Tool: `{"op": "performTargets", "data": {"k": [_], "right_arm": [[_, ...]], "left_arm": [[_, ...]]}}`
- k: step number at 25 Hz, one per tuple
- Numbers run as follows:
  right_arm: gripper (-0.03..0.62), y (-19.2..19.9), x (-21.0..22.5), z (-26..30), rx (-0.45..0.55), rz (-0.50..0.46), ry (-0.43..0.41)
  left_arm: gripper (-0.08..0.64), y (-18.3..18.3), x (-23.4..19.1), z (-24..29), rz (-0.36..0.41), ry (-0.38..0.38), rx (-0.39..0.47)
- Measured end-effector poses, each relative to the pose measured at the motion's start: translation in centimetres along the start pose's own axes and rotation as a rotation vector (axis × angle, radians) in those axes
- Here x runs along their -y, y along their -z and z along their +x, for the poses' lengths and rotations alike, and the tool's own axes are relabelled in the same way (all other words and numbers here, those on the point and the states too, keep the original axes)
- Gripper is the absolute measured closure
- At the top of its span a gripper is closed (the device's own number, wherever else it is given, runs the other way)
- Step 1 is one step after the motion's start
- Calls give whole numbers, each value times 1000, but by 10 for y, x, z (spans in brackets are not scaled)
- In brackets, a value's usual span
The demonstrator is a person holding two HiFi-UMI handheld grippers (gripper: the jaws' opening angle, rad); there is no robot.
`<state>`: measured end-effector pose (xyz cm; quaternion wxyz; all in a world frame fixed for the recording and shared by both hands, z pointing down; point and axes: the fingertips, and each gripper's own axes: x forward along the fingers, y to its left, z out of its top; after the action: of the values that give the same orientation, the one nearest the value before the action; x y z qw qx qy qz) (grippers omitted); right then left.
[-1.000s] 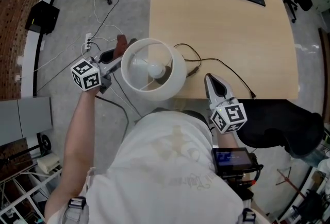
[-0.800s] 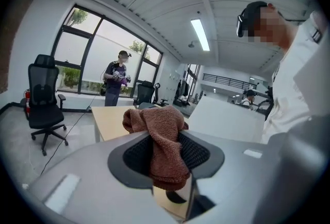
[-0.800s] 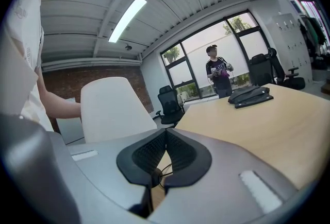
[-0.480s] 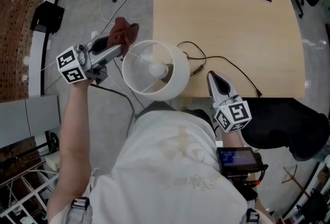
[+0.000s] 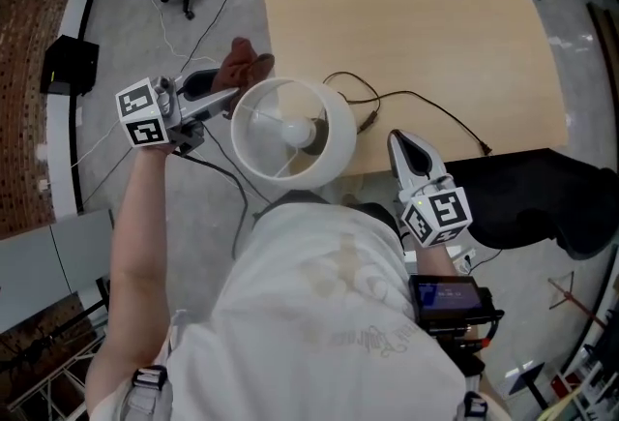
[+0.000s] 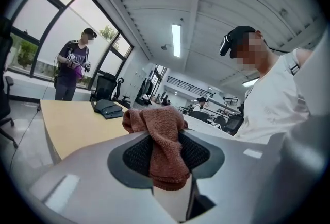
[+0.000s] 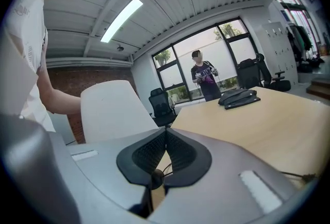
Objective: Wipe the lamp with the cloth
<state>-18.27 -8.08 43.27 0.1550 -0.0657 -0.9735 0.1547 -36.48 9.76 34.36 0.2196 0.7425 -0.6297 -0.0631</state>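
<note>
Left gripper view: nubby, rust-brown terry cloth (image 6: 164, 140)

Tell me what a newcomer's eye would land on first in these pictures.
The white lamp stands out at the near edge of the wooden table, with its shade open toward the head camera. Just left of it, the left hand-held gripper clamps a rust-brown cloth. The right hand-held gripper is shut and empty on the lamp's right.
</note>
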Motion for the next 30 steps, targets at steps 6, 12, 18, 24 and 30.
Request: {"op": "performTargets", "data": {"k": [6, 12, 18, 24, 30], "right_arm": [[580, 5, -8, -4, 7, 11, 77], [580, 7, -13, -16, 14, 17, 164], [580, 7, -11, -25, 24, 16, 241], [580, 8, -31, -42, 51, -6, 286], [580, 6, -29, -43, 61, -21, 334]], "left_arm": [[407, 37, -28, 10, -81, 34, -46], [407, 75, -55, 16, -159, 32, -79], [407, 90, -74, 25, -210, 53, -70], [405, 44, -54, 20, -150, 145, 3], [405, -36, -13, 41, 7, 387, 25]]}}
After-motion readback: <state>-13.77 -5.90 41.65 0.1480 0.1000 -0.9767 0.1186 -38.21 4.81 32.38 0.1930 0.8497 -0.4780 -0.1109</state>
